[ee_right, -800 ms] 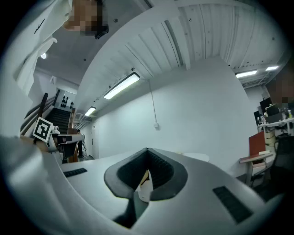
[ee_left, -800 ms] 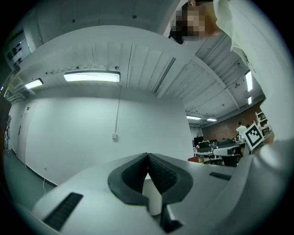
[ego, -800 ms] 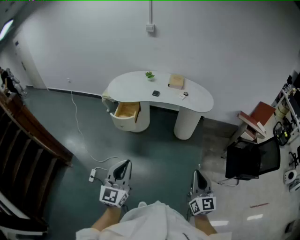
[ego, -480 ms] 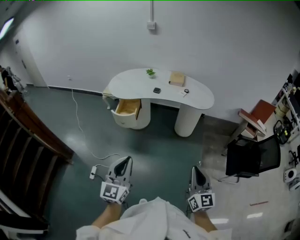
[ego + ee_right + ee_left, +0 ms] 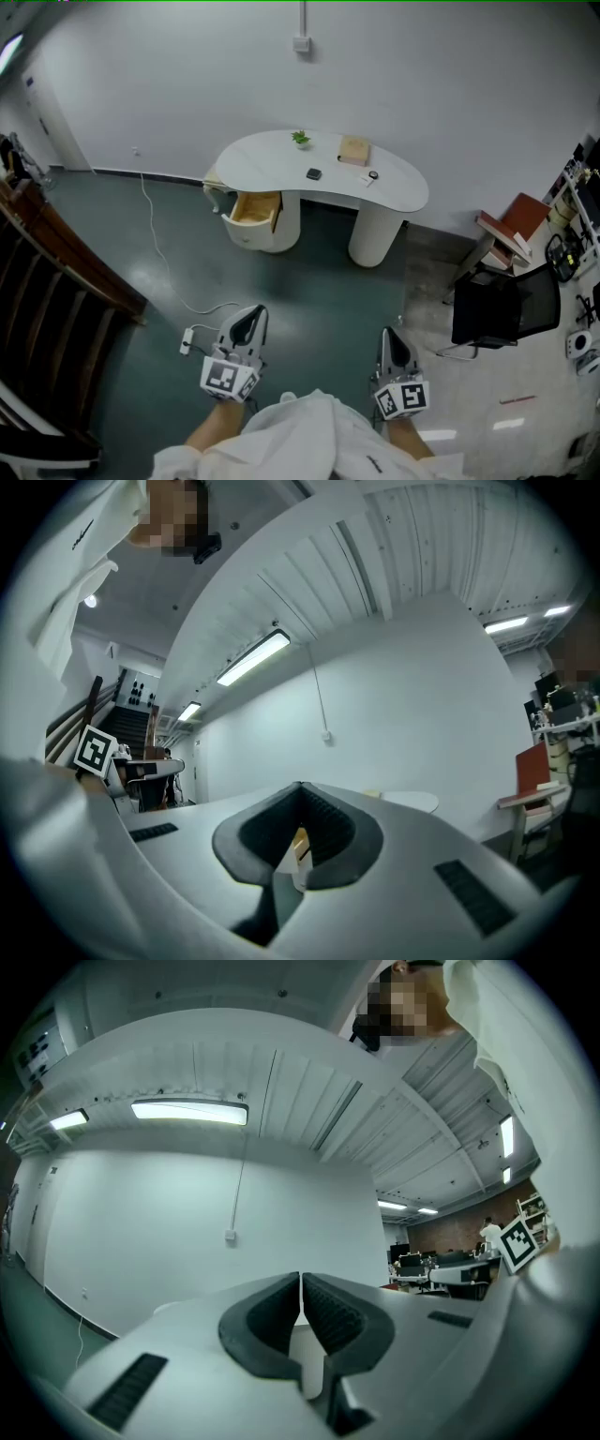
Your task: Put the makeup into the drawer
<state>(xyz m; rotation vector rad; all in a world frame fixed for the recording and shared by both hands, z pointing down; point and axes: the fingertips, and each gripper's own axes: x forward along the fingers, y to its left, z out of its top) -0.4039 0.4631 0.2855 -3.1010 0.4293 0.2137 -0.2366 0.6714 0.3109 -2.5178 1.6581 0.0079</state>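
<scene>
You have not begun. Your left tongs (image 5: 251,315) and right tongs (image 5: 391,334) are both squeezed shut, holding nothing. The makeup (image 5: 313,173) lies mid-surface (image 5: 258,159), far from you. The drawer (image 5: 253,212) under its left end is open.

White garment (image 5: 314,436); pale-grey tools (image 5: 251,314) (image 5: 390,336) with marker cubes (image 5: 228,379) (image 5: 403,397)

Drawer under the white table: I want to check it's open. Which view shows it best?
Head view: the drawer is pulled out, its wooden inside visible. The right gripper view gives only a tan sliver, probably the drawer, past the jaws; the left gripper view shows none of it.
</scene>
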